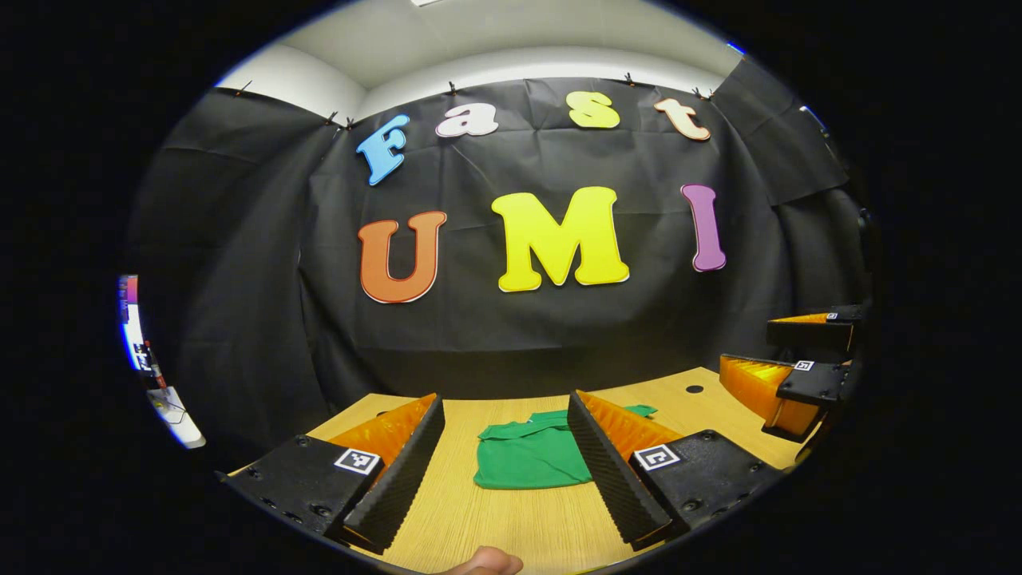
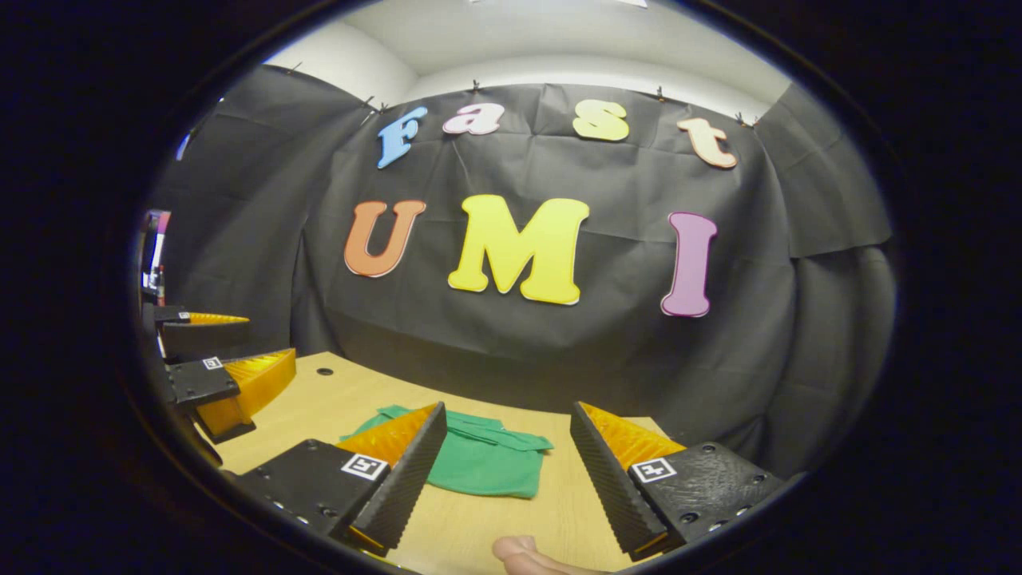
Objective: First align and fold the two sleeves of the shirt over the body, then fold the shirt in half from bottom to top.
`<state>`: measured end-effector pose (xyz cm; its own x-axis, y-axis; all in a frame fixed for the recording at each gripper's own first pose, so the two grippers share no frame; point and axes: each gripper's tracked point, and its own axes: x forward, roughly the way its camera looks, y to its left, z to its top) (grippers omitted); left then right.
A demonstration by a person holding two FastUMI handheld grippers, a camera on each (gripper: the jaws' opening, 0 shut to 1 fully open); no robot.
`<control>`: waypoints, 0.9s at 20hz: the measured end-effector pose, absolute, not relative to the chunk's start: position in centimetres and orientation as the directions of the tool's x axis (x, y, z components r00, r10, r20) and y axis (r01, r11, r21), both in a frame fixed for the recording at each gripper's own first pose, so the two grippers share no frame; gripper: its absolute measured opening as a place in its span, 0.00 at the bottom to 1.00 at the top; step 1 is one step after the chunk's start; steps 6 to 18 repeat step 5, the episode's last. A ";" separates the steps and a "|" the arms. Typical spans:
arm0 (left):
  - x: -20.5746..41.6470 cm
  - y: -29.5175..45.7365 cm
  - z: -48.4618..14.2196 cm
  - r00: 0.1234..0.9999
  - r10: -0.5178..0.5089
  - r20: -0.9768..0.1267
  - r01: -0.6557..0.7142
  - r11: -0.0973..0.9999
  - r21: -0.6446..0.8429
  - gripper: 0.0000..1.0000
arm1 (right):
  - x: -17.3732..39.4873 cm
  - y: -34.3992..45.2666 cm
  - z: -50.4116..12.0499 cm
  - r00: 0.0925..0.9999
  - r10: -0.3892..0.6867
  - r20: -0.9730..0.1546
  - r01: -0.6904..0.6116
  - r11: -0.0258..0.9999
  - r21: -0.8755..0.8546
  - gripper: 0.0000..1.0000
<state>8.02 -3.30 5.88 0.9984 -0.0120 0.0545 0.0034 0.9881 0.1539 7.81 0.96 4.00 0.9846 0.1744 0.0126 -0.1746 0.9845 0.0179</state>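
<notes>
A green shirt [image 1: 531, 454] lies folded into a compact rectangle on the wooden table [image 1: 511, 519], with the collar and tucked sleeves toward the back wall. My left gripper [image 1: 503, 471] hovers open above the table's near side, the shirt showing between its fingers. In the right gripper view the same shirt [image 2: 483, 463] sits just ahead of my right gripper [image 2: 499, 479], which is also open and holds nothing. Neither gripper touches the cloth. The right gripper [image 1: 786, 383] appears at the right edge of the left gripper view, and the left gripper [image 2: 219, 375] at the left edge of the right gripper view.
A small dark hole [image 1: 694, 389] marks the tabletop behind the shirt. The black cloth wall [image 1: 511, 319] rises right behind the table's far edge. A fingertip [image 1: 487, 561] shows at the bottom of each view. Bright clutter [image 1: 156, 375] stands beyond the left curtain edge.
</notes>
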 end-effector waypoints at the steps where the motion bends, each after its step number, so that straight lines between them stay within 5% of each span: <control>1: 7.9 -3.4 6.1 0.998 -0.017 0.066 0.007 0.988 0.152 0.99 | 7.7 0.8 4.0 0.986 0.167 0.010 -0.167 0.986 0.019 0.94; 18: 7.8 -4.0 5.4 0.998 -0.045 0.035 0.040 0.990 0.138 0.99 | 7.3 -0.5 3.3 0.991 0.131 -0.008 -0.131 0.991 0.037 0.95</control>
